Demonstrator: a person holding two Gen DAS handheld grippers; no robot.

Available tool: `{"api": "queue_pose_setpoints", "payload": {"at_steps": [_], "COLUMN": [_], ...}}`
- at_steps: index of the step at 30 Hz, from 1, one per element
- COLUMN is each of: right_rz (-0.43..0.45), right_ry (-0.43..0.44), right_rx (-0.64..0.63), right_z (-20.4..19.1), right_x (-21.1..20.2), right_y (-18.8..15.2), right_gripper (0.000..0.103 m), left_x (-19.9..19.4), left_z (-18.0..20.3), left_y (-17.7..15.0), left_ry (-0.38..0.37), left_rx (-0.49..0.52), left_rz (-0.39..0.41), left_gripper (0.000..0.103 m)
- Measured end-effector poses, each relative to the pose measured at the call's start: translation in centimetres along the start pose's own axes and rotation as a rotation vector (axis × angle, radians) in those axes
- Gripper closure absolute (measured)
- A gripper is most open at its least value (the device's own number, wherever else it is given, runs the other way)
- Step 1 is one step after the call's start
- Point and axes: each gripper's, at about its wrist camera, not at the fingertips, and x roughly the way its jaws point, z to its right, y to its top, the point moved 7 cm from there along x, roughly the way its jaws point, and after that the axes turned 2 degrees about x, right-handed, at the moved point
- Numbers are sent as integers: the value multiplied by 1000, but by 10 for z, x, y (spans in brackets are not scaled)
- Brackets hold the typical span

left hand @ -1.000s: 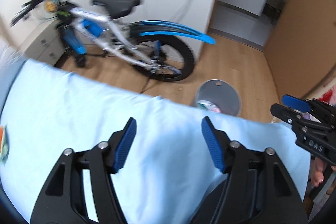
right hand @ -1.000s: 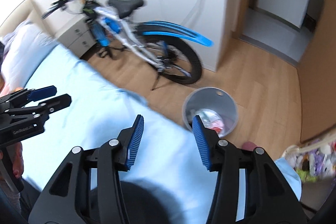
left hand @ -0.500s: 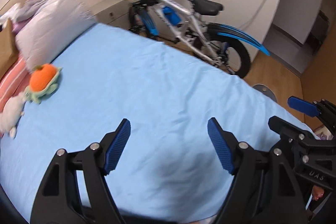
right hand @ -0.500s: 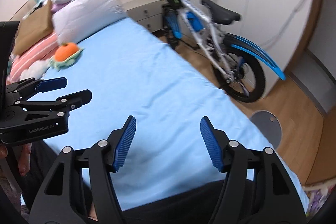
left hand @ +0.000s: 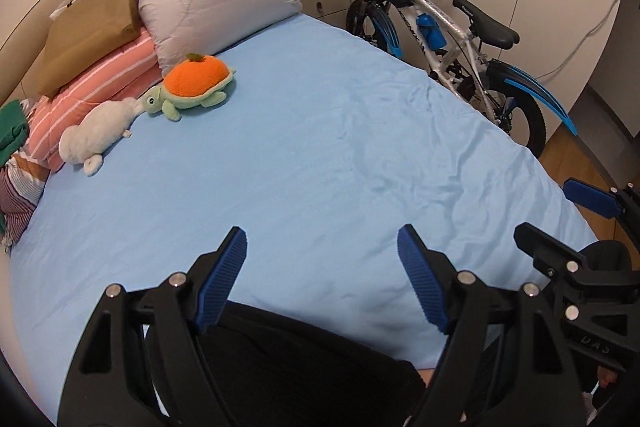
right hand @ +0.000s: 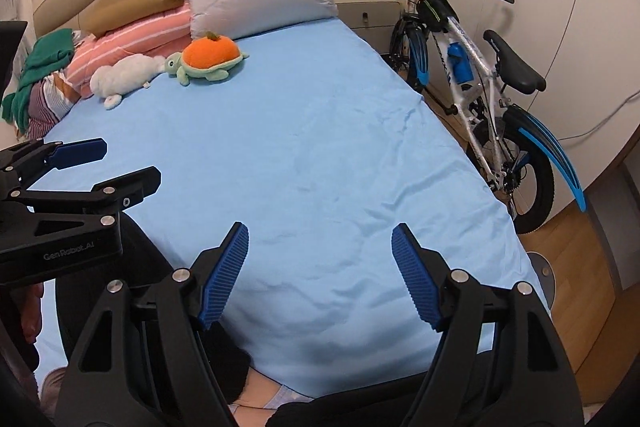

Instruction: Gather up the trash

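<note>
We saw matt, faintly creased cloth bed sheet (left hand: pixel 320 147); fuzzy plush turtle (left hand: pixel 196 83); matt brown paper bag (left hand: pixel 92 27) upper left; ribbed blue gripper pads (left hand: pixel 220 283).

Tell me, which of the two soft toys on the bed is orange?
The turtle with the orange shell; the plain white toy lies beside it, nearer the striped pillow.

The grey round trash bin (right hand: pixel 541 269) shows only in the right wrist view, and only as a small curved piece with one small round hole in it. It lies to the right of the right hand-held gripper (right hand: pixel 320 231), a little beyond its right finger, on the wooden floor. The corner of the light blue bed (right hand: pixel 320 147) covers most of it, so its inside cannot be seen. The jaws of this hand-held gripper are opening, with nothing between them.
</note>
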Motion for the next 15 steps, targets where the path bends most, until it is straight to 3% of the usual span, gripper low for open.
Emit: {"api": "queue_pose_setpoints", "payload": {"at_steps": [15], "right_rz": [30], "right_ry": [19], "right_rx": [-40], "right_z": [-46], "right_x": [-28], "right_y": [16], "right_gripper": [28], "left_x": [-39], "left_z": [-32], "left_y": [-11], "left_ry": [9], "left_rx": [-45], "left_rz": [31], "left_gripper": [24]}}
